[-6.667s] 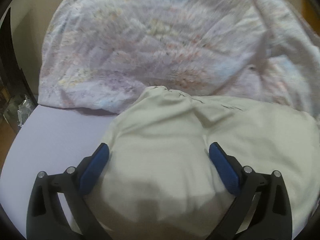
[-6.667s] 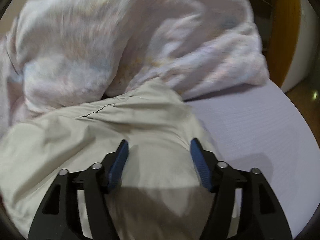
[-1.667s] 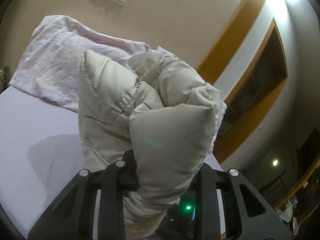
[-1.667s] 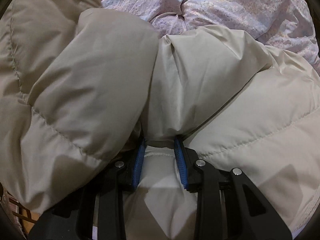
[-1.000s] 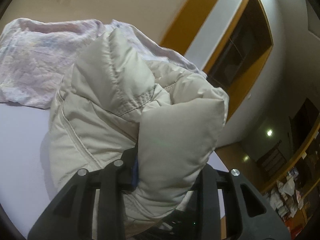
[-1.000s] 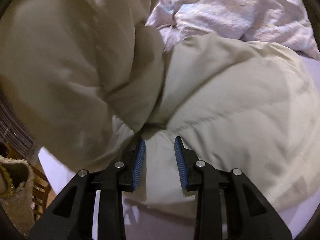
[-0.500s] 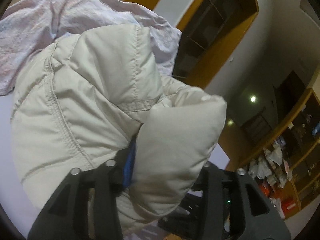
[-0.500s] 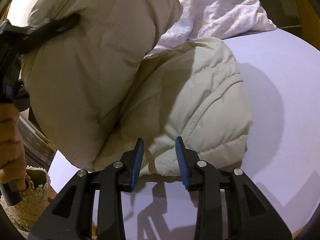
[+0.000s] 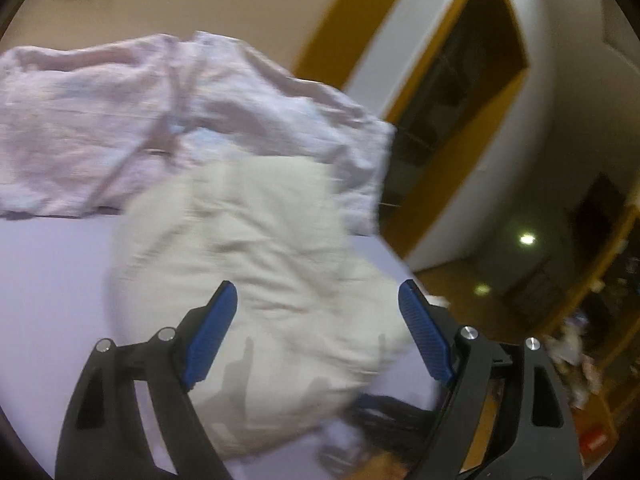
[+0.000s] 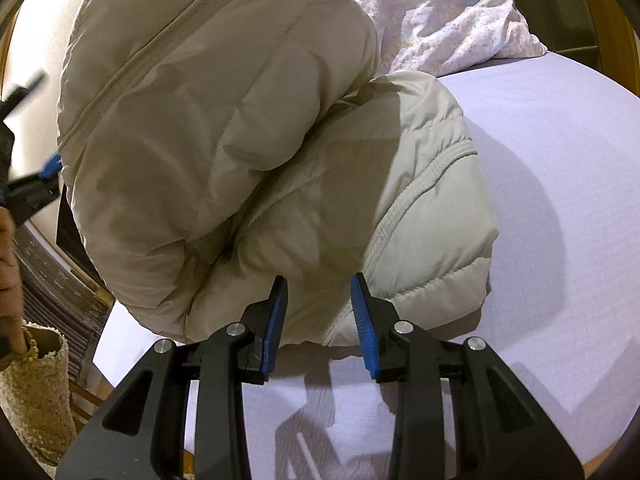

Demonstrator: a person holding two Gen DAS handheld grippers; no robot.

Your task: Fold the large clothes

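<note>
A beige puffer jacket lies bunched in a folded heap on the lilac table. It also shows, blurred, in the left wrist view. My left gripper is open and empty above the jacket. It also shows at the left edge of the right wrist view, beside the jacket's upper fold. My right gripper is open and empty, its blue pads just in front of the jacket's near edge.
A crumpled pale floral sheet lies behind the jacket, also in the right wrist view. The table's right edge drops to a room with shelves. A woven basket stands off the table's left.
My left gripper has opened and let go of the jacket, which dropped onto the table. My right gripper has opened a little wider and stays just clear of the jacket.
</note>
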